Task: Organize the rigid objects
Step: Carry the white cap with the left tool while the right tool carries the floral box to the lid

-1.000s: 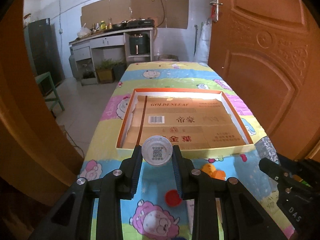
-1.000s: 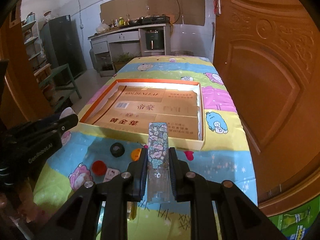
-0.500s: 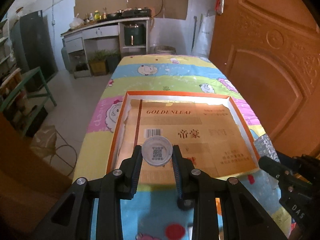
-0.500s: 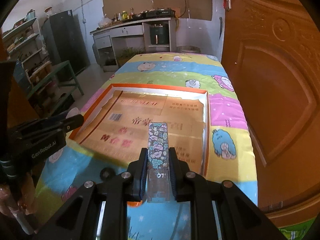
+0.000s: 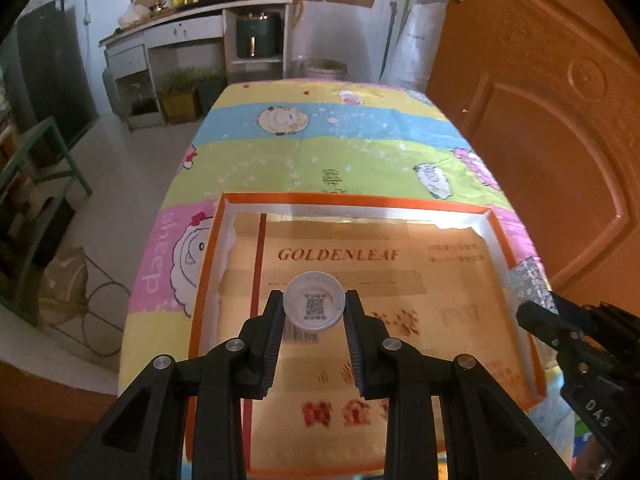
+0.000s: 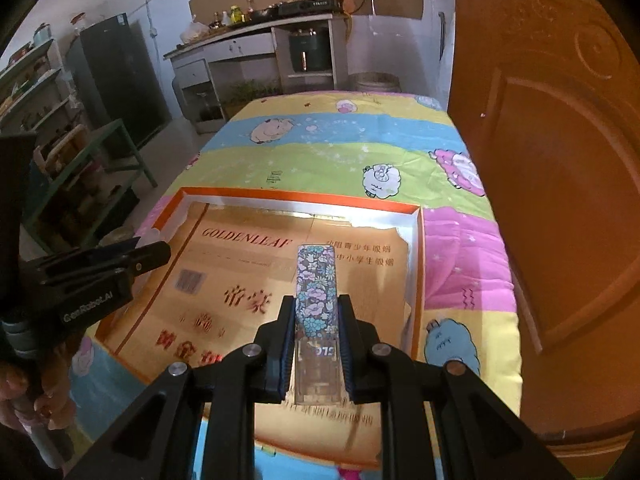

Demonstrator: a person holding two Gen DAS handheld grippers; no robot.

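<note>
My left gripper [image 5: 313,308] is shut on a white bottle cap [image 5: 314,306] with a QR code inside, held above the left part of the orange-rimmed shallow box [image 5: 360,202]. My right gripper [image 6: 315,312] is shut on a floral-patterned lighter [image 6: 315,292], held above the right part of the same box [image 6: 304,196]. The box is lined with gold "GOLDENLEAF" cardboard and holds nothing else. The right gripper shows at the right edge of the left wrist view [image 5: 560,332]; the left one shows at the left of the right wrist view [image 6: 120,260].
The box lies on a table [image 5: 320,136] with a sheep-print cloth. An orange wooden door [image 6: 560,160] stands close along the table's right side. A green stool [image 6: 100,152] and a kitchen counter [image 6: 256,32] are beyond on the left.
Both grippers moved forward and up over the box with their objects still held. The loose caps on the near cloth have dropped out of view.
</note>
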